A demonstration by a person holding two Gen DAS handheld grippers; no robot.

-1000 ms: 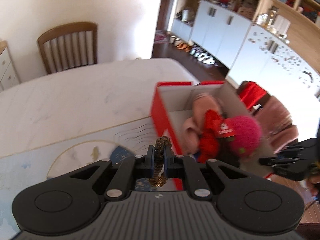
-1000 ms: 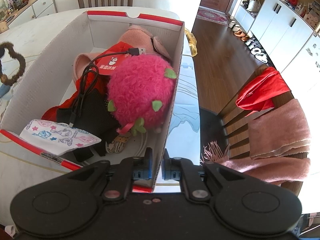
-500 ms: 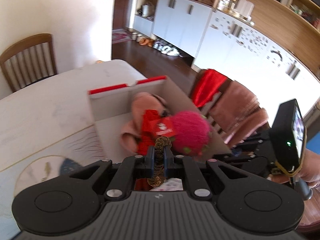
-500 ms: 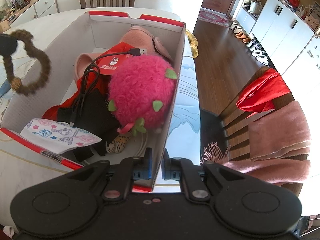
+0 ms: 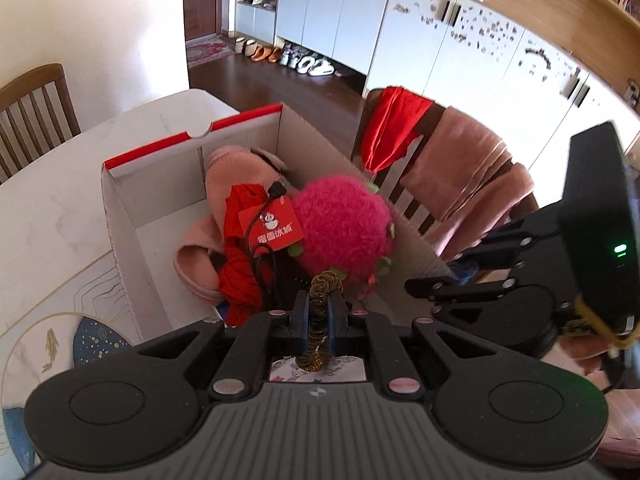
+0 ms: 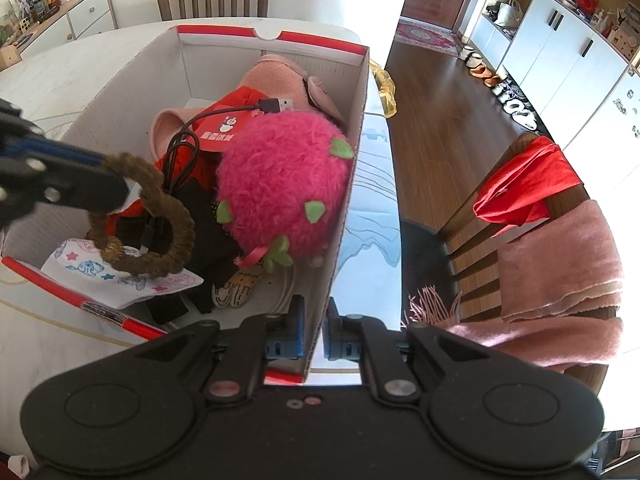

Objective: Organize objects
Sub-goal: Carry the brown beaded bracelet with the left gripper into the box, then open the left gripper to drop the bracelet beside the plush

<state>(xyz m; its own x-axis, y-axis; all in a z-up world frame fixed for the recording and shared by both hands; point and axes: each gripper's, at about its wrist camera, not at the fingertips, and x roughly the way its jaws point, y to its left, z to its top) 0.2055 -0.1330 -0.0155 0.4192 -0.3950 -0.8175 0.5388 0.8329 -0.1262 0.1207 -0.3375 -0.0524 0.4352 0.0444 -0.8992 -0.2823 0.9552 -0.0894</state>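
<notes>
Here the left gripper (image 5: 318, 312) is tilted steeply downward over the open cardboard box (image 6: 352, 184), its two fingers clenched on a brown braided hair tie (image 6: 150, 216). In the right wrist view that gripper reaches in from the left edge, and the tie hangs from its tips as an open loop, its plane roughly facing the camera and its longer axis running from upper left to lower right, above the patterned white cloth (image 6: 120, 280) at the near end of the box. In the left wrist view the same tie (image 5: 320, 294) shows edge-on, a narrow band running along the line of the fingers, one end poking out ahead of the tips toward the pink plush fruit (image 5: 344, 228).

The right gripper (image 6: 314, 330) also points steeply down and is clamped on the box's right-hand wall at its near corner (one finger inside, one outside). Its black body shows at the right of the left wrist view.

The box sits on the white counter (image 5: 52, 208) near the edge, its long axis running away from the right camera. Inside lie the plush fruit, a pink soft toy (image 6: 280, 80), a red tag (image 5: 270, 226) and a black USB cable (image 6: 188, 132).
</notes>
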